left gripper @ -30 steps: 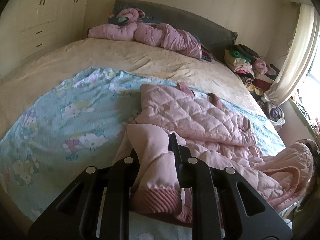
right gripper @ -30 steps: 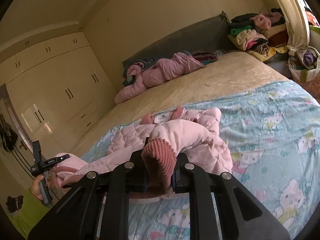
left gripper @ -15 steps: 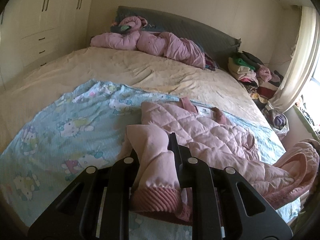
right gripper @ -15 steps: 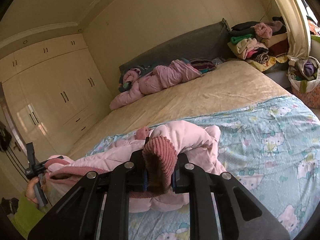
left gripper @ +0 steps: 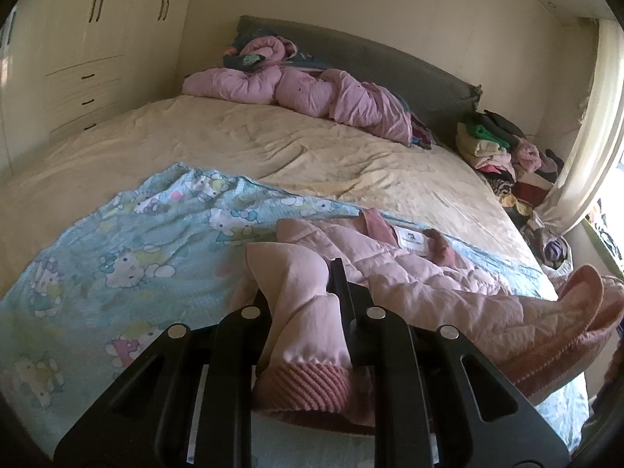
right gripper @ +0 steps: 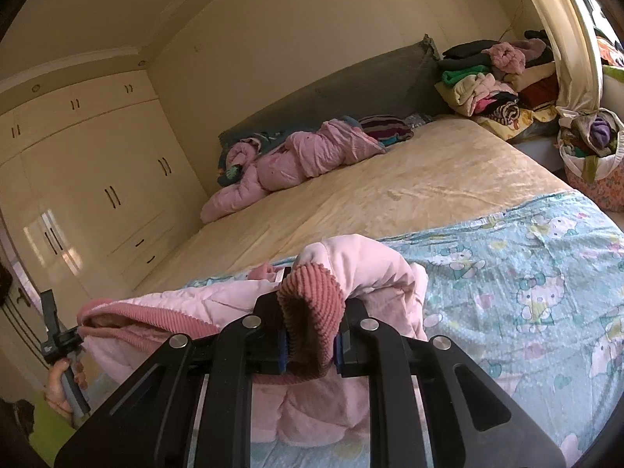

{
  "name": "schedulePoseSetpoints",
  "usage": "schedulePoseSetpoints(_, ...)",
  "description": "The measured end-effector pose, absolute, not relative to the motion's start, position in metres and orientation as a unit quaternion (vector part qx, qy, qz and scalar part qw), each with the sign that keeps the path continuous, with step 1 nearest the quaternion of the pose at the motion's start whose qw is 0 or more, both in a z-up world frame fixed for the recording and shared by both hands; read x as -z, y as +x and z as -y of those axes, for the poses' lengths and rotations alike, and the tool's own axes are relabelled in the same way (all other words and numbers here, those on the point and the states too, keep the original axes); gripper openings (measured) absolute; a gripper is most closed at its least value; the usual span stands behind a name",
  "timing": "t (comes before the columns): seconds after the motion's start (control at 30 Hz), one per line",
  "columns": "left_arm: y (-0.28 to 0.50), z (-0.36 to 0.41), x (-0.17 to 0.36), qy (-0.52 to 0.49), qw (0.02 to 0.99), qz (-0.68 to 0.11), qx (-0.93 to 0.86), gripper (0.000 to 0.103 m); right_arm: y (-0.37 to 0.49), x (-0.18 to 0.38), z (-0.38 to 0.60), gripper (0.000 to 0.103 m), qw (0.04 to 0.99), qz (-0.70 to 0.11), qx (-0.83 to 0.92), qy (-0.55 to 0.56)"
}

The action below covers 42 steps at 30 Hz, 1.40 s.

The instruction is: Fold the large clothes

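Now, left to right:
Wardrobe: cream wardrobe (left gripper: 89, 50) with drawers stands along the far left wall.
Blanket: pale blue cartoon-cat blanket (left gripper: 117, 257) covers the near part of the bed (left gripper: 273, 144), and the jacket lies on it.
My left tongs: left tongs (left gripper: 308, 312) are clamped on a sleeve just above its ribbed cuff (left gripper: 308, 388), which hangs toward me between the fingers.
Jacket: pink quilted jacket (left gripper: 421, 273) lies with its collar toward the headboard and its near edge raised between my two tools.
My right tongs: right tongs (right gripper: 310, 335) pinch the other ribbed cuff (right gripper: 312, 312) against the blue pads, with puffy sleeve bulging behind.
Handling: I judge it soft, padded and light for its bulk. It is springy, so folds will want to puff open. The smooth shell looks slippery; the ribbed knit gives better purchase.
Where to hold: cuffs or ribbed hem, not the slick quilting, is my guess.
Writing: a white label (left gripper: 411, 238) sits inside the collar; its print is too small to read.
Further right: a pile of folded clothes (left gripper: 503, 152) sits beside the headboard near the curtain (left gripper: 585, 136).
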<state>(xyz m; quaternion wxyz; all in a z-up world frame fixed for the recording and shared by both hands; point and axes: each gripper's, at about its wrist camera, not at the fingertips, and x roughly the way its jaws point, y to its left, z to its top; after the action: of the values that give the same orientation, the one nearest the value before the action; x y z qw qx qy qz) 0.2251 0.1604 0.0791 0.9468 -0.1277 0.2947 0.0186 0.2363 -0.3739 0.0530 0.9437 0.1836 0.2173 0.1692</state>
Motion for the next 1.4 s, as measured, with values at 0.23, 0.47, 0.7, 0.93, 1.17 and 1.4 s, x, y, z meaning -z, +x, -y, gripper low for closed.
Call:
schedulePoseSetpoints(0.23, 0.252, -0.159, -0.073, -0.127, 0.947, -0.293, -0.029, 0.011, 0.274, -0.043, 0.373, 0.015, 0.944, -0.225, -0.154, 0.185)
schedulePoseSetpoints(0.47, 0.276, -0.160, -0.062, -0.143, 0.945, -0.293, -0.037, 0.012, 0.314, -0.025, 0.372, 0.015, 0.945, -0.239, -0.130, 0.183)
schedulePoseSetpoints(0.7, 0.300, -0.158, -0.046, -0.155, 0.941, -0.298, -0.047, 0.012, 0.348, -0.001, 0.370, 0.015, 0.941, -0.263, -0.108, 0.184)
schedulePoseSetpoints(0.93, 0.320, -0.159, -0.027, -0.170, 0.936, -0.306, -0.046, 0.013, 0.381, 0.025, 0.362, 0.015, 0.937, -0.293, -0.088, 0.170)
schedulePoseSetpoints(1.17, 0.339, -0.164, -0.006, -0.184, 0.927, -0.323, -0.039, 0.014, 0.407, 0.049, 0.354, 0.015, 0.930, -0.323, -0.066, 0.164)
schedulePoseSetpoints(1.4, 0.350, -0.162, 0.011, -0.184, 0.923, -0.335, -0.039, 0.015, 0.424, 0.062, 0.338, 0.015, 0.928, -0.353, -0.036, 0.111)
